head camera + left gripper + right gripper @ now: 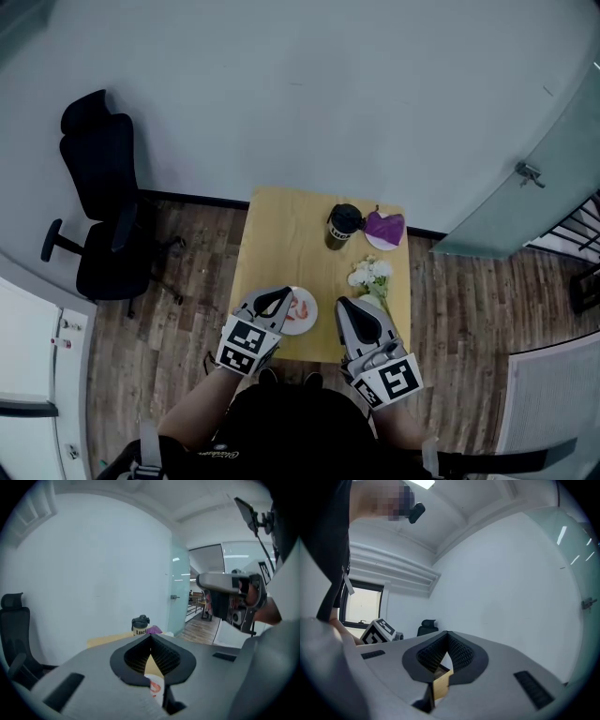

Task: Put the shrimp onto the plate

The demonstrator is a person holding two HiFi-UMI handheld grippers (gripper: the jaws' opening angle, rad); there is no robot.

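Left gripper (280, 294), lower centre: fingers closed together, empty, over plate (308, 320) bearing shrimp (301, 308) | right gripper (346, 306): fingers likewise closed, empty, above worktop (281, 234).

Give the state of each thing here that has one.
Left gripper: jaws together, empty.
Right gripper: jaws together, empty.
Shrimp: lying on the plate.
Plate: flat on the table.
Cup: upright, lid on.
Flowers: lying on the table.
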